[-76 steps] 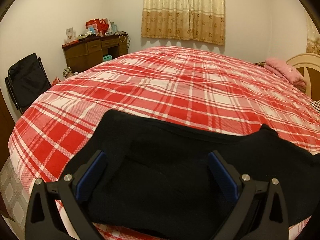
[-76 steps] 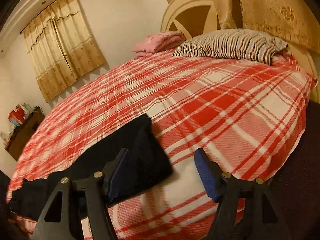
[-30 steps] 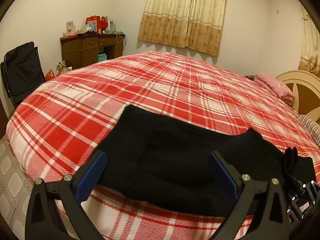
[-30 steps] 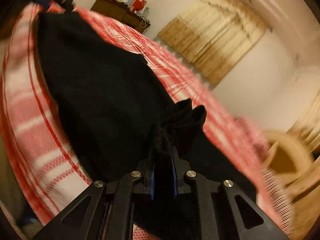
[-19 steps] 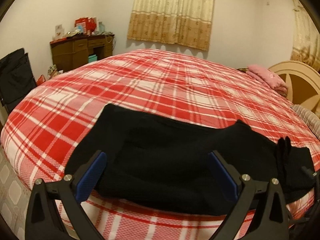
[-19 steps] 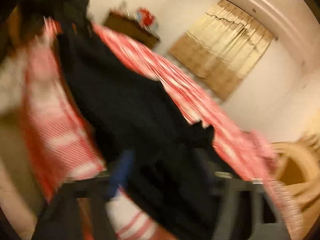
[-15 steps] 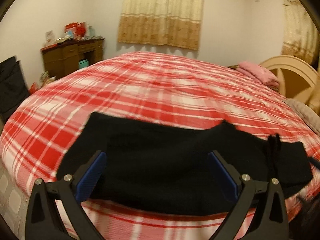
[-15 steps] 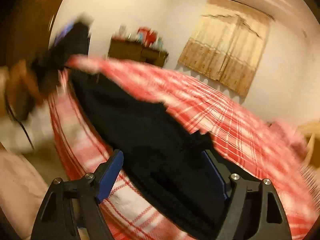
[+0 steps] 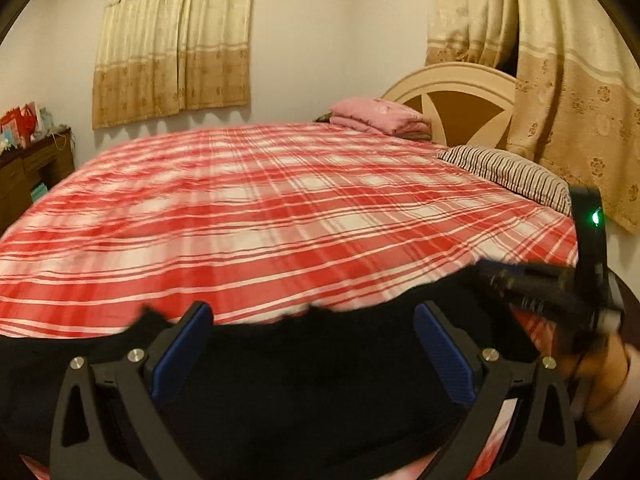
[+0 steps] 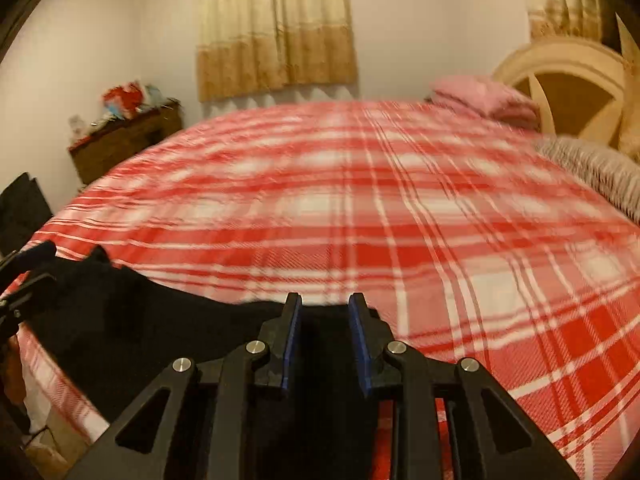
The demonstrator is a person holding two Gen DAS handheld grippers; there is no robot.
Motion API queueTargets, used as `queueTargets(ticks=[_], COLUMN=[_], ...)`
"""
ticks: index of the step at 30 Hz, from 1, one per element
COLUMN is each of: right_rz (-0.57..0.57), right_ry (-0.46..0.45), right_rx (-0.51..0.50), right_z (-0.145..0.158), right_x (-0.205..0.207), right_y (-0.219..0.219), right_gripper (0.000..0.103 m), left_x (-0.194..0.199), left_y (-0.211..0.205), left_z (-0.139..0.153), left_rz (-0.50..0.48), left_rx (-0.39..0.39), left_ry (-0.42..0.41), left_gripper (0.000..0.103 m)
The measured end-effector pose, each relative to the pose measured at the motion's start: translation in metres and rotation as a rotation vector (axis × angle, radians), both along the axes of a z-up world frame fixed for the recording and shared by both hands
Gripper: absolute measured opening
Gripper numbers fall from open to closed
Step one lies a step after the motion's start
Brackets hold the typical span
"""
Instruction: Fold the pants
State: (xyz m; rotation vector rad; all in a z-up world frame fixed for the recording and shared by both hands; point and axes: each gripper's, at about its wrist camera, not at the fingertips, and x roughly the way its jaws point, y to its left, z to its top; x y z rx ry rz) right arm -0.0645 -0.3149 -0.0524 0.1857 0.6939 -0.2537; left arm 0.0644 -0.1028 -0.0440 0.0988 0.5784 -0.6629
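Both views are motion-blurred, the right wrist view worse: the plaid on the bed cover (image 10: 400, 208) smears and the striped pillow (image 10: 600, 176) at the right edge is only a grey blur. The black pants (image 9: 320, 380) run off the bottom and left edges of the left wrist view, so their full outline and the way they are folded cannot be made out; black on black hides any seams or layers. In the right wrist view the pants (image 10: 140, 320) are likewise cut by the bottom edge and partly hidden behind the gripper body.

The pants lie along the near edge of the bed, on the red plaid cover (image 9: 280, 208). The left gripper (image 9: 316, 344) has its blue pads wide apart, with the cloth showing between and below them; no pad presses on the fabric. The right gripper (image 10: 324, 340) has its jaws narrow and closing; black fabric shows in the gap between the pads, but whether the pads actually pinch it cannot be told. In the left wrist view the right gripper (image 9: 520, 284) shows blurred at the right end of the pants, a hand (image 9: 600, 376) behind it, cropped by the lens edge. A pink folded blanket (image 9: 380, 118) sits well apart, by the headboard (image 9: 452, 84).
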Motion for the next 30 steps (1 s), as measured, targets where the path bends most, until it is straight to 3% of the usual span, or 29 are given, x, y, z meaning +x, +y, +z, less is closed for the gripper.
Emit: queueTargets(ticks=[3, 8, 15, 18, 22, 27, 30], right_rz=[0.008, 0.010, -0.014, -0.033, 0.009, 0.063, 0.058], right_ry=[0.055, 0.064, 0.042, -0.045, -0.074, 0.018, -0.012], right_rx=[0.029, 0.022, 0.102, 0.129, 0.024, -0.048, -0.082], right_z=[-0.019, -0.025, -0.030, -0.014, -0.001, -0.031, -0.039], right_x=[0.005, 0.010, 0.024, 0.000, -0.037, -0.061, -0.066], right_y=[-0.004, -0.007, -0.024, -0.020, 0.007, 0.032, 0.037], right_gripper=[0.026, 0.026, 0.026, 0.026, 0.028, 0.033, 0.034], left_x=[0.022, 0.040, 0.017, 0.017, 0.022, 0.022, 0.020], left_y=[-0.026, -0.026, -0.025, -0.023, -0.027, -0.030, -0.031], left_z=[-0.020, -0.056, -0.059, -0.057, -0.059, -0.062, -0.063], left_rz=[0.059, 0.199, 0.222, 0.219, 0.219, 0.218, 0.216], left_rx=[0.025, 0.081, 0.130, 0.134, 0.139, 0.143, 0.149], left_ry=[0.126, 0.243, 0.147, 0.149, 0.138, 0.121, 0.107], left_gripper=[0.084, 0.083, 0.088, 0.089, 0.091, 0.092, 0.093])
